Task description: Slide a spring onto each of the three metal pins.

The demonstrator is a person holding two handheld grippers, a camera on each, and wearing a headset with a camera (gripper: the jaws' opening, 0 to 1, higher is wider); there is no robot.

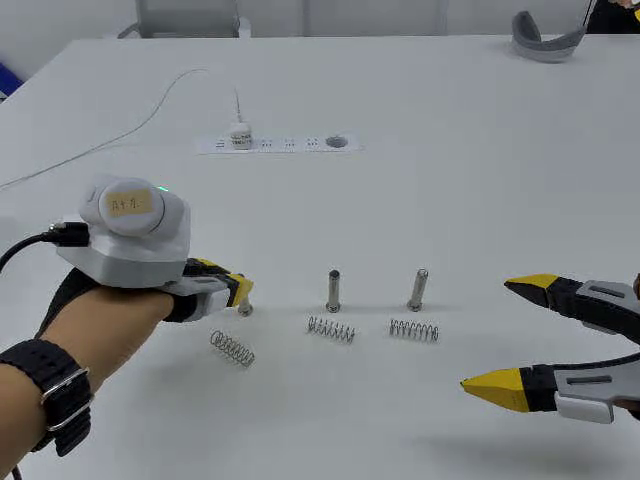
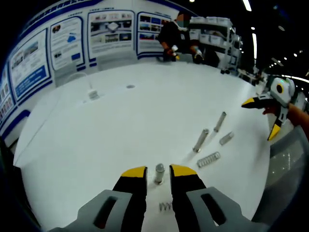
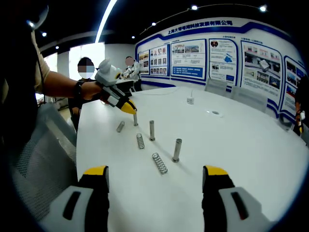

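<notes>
1. My left gripper [image 2: 159, 172], grey with yellow tips, has its jaws narrowly apart. They straddle the first upright metal pin [image 2: 159, 170], and a sliver of table shows on each side of it, so nothing is clamped.
2. A loose coiled steel spring [image 2: 165, 206] lies flat behind those tips, toward me, between the jaw bodies.
3. My right gripper [image 3: 155, 171] is spread wide and carries nothing. A second coiled spring [image 3: 159, 163] lies straight ahead of its gap, and the nearest silver pin [image 3: 176, 150] stands just past that.
4. Beyond that pin, toward the left gripper, the middle pin [image 1: 333, 290] stands with a third spring [image 1: 331, 329] just beside its foot.
5. Past all three pins the white tabletop [image 1: 450, 180] is open. The white power strip [image 1: 280, 143] sits well beyond them.
6. From the right gripper the table edge runs close along the left side.
7. In the head view the left gripper's body covers most of the first pin. The right gripper is cut off at the frame edge.
</notes>
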